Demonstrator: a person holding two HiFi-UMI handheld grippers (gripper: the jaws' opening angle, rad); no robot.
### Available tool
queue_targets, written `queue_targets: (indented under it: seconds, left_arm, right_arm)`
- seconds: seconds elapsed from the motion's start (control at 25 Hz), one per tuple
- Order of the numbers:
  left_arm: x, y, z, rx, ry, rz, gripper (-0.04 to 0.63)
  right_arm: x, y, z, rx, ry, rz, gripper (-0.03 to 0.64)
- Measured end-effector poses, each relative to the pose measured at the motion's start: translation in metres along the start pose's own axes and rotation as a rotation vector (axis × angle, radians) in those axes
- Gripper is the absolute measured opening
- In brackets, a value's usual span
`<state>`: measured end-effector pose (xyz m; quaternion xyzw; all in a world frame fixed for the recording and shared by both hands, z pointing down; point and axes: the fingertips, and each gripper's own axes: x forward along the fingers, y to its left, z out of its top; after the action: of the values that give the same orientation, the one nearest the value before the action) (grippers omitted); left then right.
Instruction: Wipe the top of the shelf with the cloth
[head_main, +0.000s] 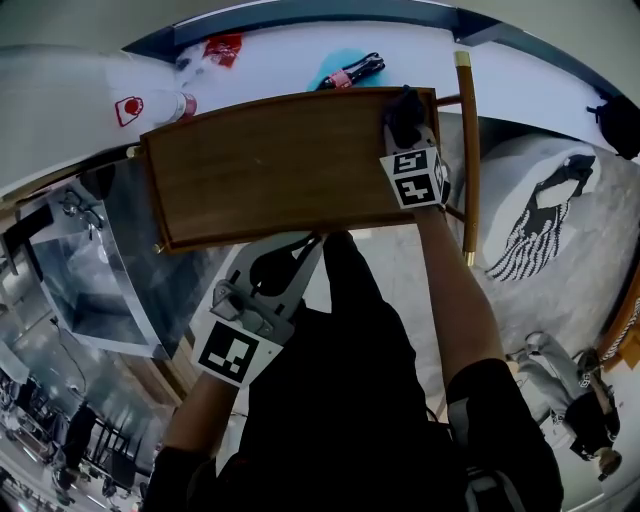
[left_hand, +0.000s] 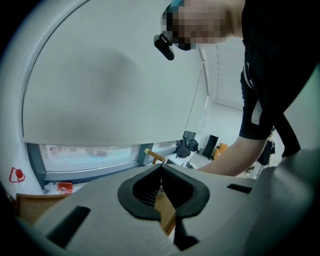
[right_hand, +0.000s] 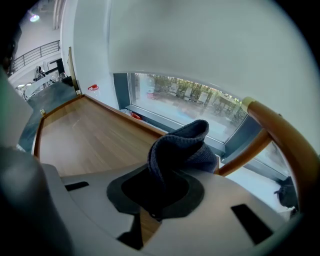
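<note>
The right hand-held gripper is clamped on the dark cloth, which bunches up out of the jaws and sits right at the far right corner of the shelf. Whether the cloth is pressed onto the wood, I can't tell. From that corner, bare brown wood runs wide open to the left and toward the near edge, with a low raised lip framing the top all round. Just off the right edge, a wooden rail runs alongside, close to the gripper, so that side is tight. Beyond the far edge lies a pale window sill carrying small items. The left hand-held gripper has its jaws closed together on nothing, its tips just beside the shelf's near edge, well apart from the cloth.
</note>
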<state>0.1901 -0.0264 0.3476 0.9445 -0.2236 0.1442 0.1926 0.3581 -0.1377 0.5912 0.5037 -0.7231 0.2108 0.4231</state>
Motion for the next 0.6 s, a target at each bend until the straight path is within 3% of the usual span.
queue_targets:
  seconds: [0.32,0.6]
  left_arm:
    - [-0.017,-0.004,0.007,0.040,-0.020,-0.007,0.020]
    - [-0.067,0.014,0.011,0.038,-0.061,0.036,0.020]
  right_arm:
    - [-0.025,0.007,0.018,0.046,-0.057,-0.010,0.038]
    - [-0.053,0.072,0.084,-0.008,-0.163,0.042,0.038]
